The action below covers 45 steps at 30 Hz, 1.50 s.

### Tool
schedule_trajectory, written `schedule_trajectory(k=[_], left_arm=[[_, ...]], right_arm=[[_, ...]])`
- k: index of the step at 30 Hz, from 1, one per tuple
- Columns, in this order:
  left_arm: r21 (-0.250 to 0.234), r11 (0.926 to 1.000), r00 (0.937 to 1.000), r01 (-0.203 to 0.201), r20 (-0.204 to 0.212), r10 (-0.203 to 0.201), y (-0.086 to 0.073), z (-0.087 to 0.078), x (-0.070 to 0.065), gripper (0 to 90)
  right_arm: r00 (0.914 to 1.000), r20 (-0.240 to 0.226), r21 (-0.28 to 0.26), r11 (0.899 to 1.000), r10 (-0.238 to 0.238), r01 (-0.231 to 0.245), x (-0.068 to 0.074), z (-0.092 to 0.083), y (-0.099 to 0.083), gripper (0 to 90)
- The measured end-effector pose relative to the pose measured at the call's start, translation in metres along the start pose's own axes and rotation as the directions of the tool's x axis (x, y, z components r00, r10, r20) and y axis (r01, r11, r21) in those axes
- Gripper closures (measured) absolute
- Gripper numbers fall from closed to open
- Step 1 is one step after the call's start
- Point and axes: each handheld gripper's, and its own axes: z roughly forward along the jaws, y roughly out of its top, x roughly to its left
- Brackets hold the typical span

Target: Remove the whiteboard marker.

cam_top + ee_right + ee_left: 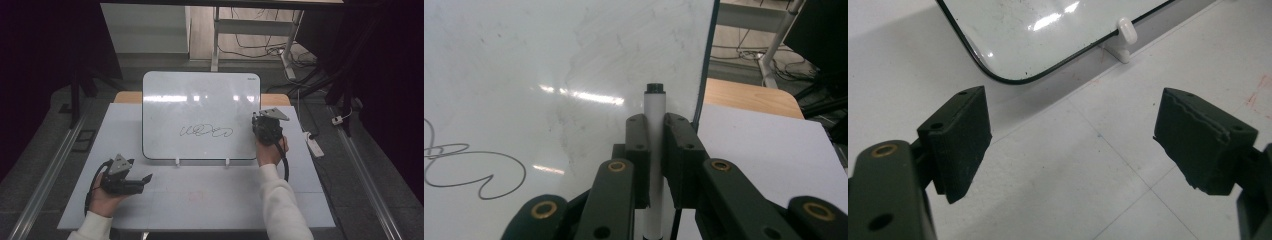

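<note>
My right gripper (655, 130) sits closest to the lens in the right gripper view, its fingers (638, 145) clamped tight on a white marker (654, 115) that stands upright between them. I can see the marker's dark end poking above the fingers, but its lower part runs out of the bottom of the picture, so I cannot tell which end is the tip. Behind it is the whiteboard (549, 60), with a looping black scribble (469, 172) cut off at the left edge. From the high view that gripper (263, 122) hovers over the board's right edge, and whether the marker touches the surface is hidden beneath the gripper.

My left gripper (1073, 135) has its fingers (960, 135) spread wide with nothing between them, just bare white counter (1058, 190) below. The board's rounded corner (998, 75) and one white clip (1126, 32) show beyond. In the high view this gripper (136, 181) rests low on the counter, well apart from the board (200, 100). The scribble (206, 131) is too small there to read.
</note>
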Motion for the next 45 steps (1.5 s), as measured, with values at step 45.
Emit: schedule_trajectory(k=[45], left_arm=[[-0.176, 0.9828, 0.98, -0.057, 0.178, 0.089, 0.093, 0.008, -0.042, 23.1]], right_arm=[[0.9072, -0.421, -0.141, 0.987, 0.007, -0.073, 0.04, -0.061, -0.036, 80.8]])
